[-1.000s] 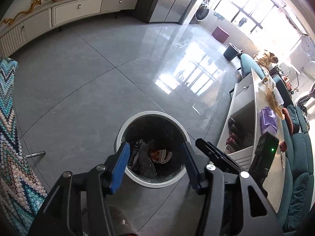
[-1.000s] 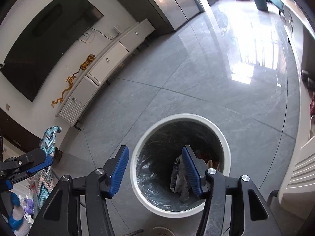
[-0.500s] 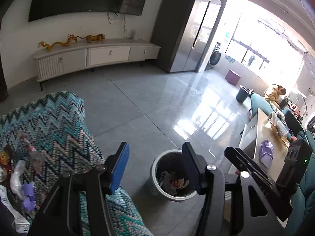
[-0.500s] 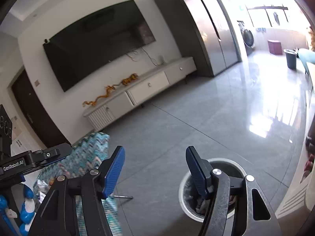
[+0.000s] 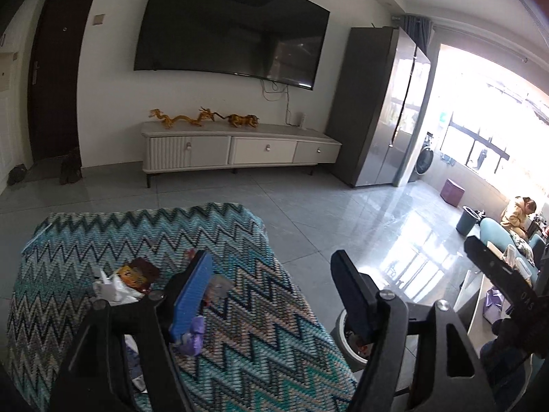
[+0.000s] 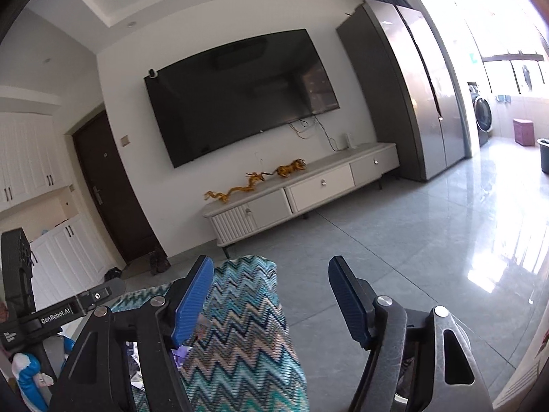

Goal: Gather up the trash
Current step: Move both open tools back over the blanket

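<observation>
Your left gripper (image 5: 274, 295) has its blue-padded jaws opening with nothing between them; your right gripper (image 6: 271, 298) is opening too, and it is just as empty. Both look out level across the room, not down at the work.

Just past your left jaw lies what you are after: a small heap of litter on the teal zigzag-patterned woven cloth (image 5: 260, 336) that covers the raised surface in front of you. There is a crumpled white plastic bag (image 5: 111, 286), a red and yellow printed snack wrapper (image 5: 137, 273) touching it, a scrap of grey foil-like packaging (image 5: 219, 283) beside the jaw, and a crumpled purple wrapper (image 5: 192, 338) closer to you.

All of it looks light, thin and soft, so it should crush rather than resist. Film like this is likely slippery; pinch a bunched fold or the thick middle of a crumple, not a flat edge, and keep the pads off the cloth so you do not drag it along.

The round white-rimmed waste bin (image 5: 343, 336) with a dark liner stands on the grey tiled floor (image 5: 343, 213), just beside the cloth's right edge.
</observation>
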{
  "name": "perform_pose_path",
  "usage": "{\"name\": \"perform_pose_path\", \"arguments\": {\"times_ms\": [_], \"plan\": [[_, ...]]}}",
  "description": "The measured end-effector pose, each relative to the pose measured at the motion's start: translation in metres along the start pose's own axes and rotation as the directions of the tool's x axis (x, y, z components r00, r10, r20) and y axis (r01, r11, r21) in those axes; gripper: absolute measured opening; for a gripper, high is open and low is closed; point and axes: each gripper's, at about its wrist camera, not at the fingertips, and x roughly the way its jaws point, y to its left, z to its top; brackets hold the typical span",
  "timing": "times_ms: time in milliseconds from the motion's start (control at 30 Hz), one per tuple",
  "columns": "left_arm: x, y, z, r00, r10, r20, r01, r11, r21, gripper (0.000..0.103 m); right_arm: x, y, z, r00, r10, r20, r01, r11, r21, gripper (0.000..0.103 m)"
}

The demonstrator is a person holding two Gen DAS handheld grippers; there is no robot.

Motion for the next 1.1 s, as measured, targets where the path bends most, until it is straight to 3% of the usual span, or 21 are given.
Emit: {"name": "perform_pose_path", "arguments": {"times_ms": [133,267,467,633,767,833,1100], "plan": [[-0.022,0.038,-0.002,0.996,0.079,0.045,-0.078,0.996,-0.034,0.076,-0.001,0.019,0.000,1.000,0.023,0.011,-0.023,0.999,-0.023,0.070],[-0.046,0.069,-0.005,0.979,0.180,0.094,-0.174,0.983,-0.066,0.077,0.002,0.034,-0.007,0.999,0.033,0.004,-0.033,0.999,-0.036,0.071],[-0.071,0.110,-0.017,0.930,0.349,0.116,-0.333,0.933,-0.132,0.077,0.012,0.054,-0.018,0.999,0.038,-0.010,-0.039,0.998,-0.055,0.083],[-0.077,0.139,-0.031,0.917,0.387,0.099,-0.361,0.909,-0.209,0.077,0.017,0.075,-0.025,1.000,0.026,-0.012,-0.027,0.996,-0.090,0.095],[-0.076,0.158,-0.042,0.895,0.435,0.102,-0.400,0.881,-0.253,0.077,0.017,0.096,-0.031,1.000,0.011,0.002,-0.010,0.990,-0.142,0.103],[-0.078,0.165,-0.048,0.888,0.447,0.106,-0.406,0.872,-0.275,0.077,0.017,0.105,-0.034,1.000,0.000,0.015,0.003,0.987,-0.163,0.103],[-0.058,0.184,-0.066,0.914,0.407,0.009,-0.386,0.875,-0.293,0.077,0.026,0.131,-0.048,0.999,0.023,0.027,-0.018,0.984,-0.176,0.103]]}}
